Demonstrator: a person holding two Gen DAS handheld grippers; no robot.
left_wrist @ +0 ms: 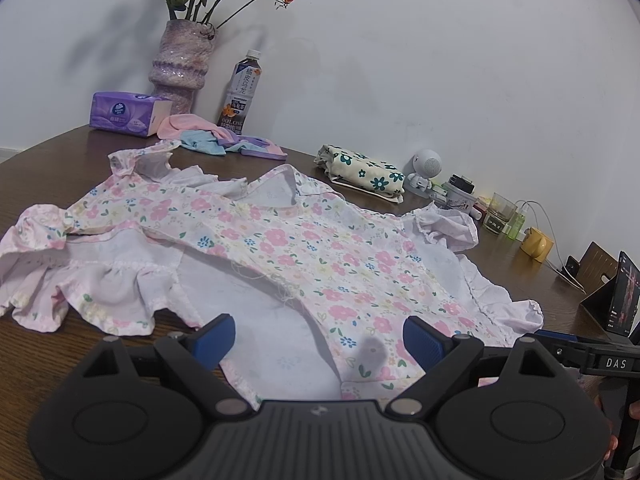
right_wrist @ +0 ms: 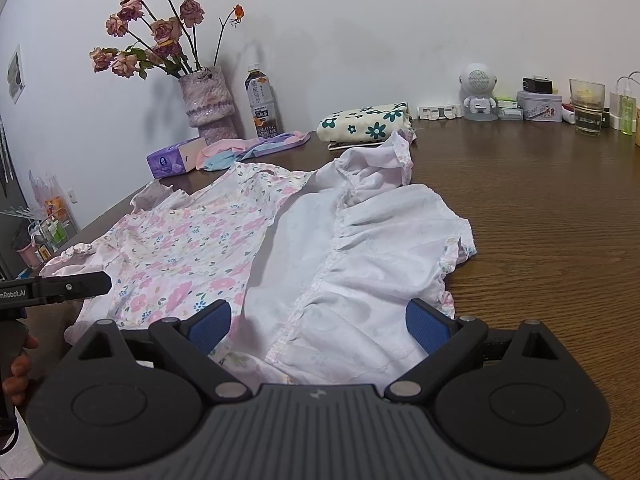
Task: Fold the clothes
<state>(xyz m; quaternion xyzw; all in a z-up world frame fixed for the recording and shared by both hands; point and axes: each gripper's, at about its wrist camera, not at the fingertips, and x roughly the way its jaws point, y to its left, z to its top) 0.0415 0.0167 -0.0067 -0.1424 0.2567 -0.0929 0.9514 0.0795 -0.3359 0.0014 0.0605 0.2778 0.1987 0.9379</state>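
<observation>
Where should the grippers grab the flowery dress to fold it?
Probably the near hem of the dress, coming in low from the near table edge. It lies flat with that edge right between each open gripper's pads. The left gripper could pinch the flowery part, the right gripper the white frilly part, then both lift it toward the neckline.

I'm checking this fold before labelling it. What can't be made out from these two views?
- Near hem of the floral dress: in both wrist views the hand-held gripper bodies cover it.
- Table under the dress: covered by the cloth.
- Bottle label: print too small to read in full.
- Small items by the wall: too small to identify.
- Screen: cut off by the left view's right edge.
</observation>
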